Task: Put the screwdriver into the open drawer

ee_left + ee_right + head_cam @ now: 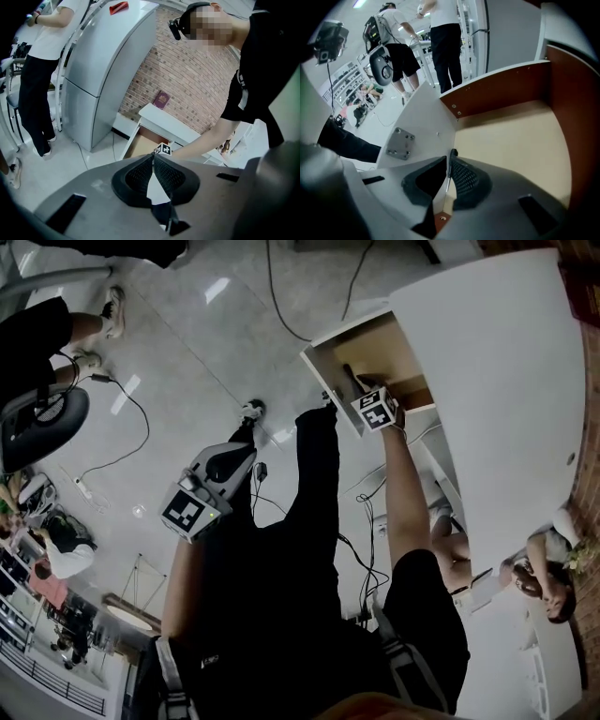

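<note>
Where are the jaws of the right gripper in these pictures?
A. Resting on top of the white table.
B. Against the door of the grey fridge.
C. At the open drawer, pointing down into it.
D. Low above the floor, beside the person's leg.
C: in the head view the right gripper reaches into the open drawer, and the right gripper view looks down onto the drawer's tan bottom and brown inner walls.
</note>
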Available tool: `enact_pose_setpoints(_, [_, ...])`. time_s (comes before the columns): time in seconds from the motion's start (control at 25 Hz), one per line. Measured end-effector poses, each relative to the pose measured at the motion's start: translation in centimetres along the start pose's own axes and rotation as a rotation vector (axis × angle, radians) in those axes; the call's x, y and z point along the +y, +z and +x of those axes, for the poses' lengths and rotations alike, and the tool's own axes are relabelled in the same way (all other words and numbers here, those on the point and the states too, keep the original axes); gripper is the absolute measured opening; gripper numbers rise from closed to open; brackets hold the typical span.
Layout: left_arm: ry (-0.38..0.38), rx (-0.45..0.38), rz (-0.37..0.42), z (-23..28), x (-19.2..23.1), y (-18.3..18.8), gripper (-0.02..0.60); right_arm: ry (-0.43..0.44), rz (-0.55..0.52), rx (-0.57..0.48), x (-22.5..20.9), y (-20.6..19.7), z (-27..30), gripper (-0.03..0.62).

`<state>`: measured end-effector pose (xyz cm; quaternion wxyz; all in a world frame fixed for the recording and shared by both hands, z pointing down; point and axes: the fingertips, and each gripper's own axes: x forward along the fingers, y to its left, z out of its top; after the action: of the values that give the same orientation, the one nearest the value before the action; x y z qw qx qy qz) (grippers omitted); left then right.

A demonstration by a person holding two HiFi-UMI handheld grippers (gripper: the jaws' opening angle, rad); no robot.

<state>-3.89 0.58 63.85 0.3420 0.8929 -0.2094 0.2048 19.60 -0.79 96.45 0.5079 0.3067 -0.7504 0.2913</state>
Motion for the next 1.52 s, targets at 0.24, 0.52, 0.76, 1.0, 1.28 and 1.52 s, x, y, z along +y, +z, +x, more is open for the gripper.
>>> enact_pose_setpoints(0.24, [-0.035,0.0,0.084,0.2,-0.8,1.8,0.023,0.004,0.055,-0.053,1.8,0.3,-5.5,0.057])
enact_pose_setpoints(0.52, [-0.115,0.021,0.175,0.7,-3.0,3.9,0.023,-0.038,0.145,-0.109,4.3,-2.3,-10.9,0.057])
enact_pose_setpoints(0.76, [-0.176,0.047,0.249,1.3,-4.8,5.1,0.023,-0.073,0.345,-0.208,5.1,-2.9,-17.5,0.057])
enact_pose_setpoints(1.0, [-0.261,0.044,0.321,2.0,-7.5,8.0,0.023,-0.152,0.406,-0.319,6.7,-1.5,-23.8,0.057])
enact_pose_setpoints(1.28, [-0.365,0.044,0.433,2.1,-10.6,10.3,0.023,-0.237,0.432,-0.425,10.0,-0.1,-31.2,0.057])
enact_pose_setpoints(1.52, [-0.424,0.017,0.406,0.2,-12.6,10.4,0.023,-0.254,0.478,-0.496,15.3,0.7,-36.3,0.057])
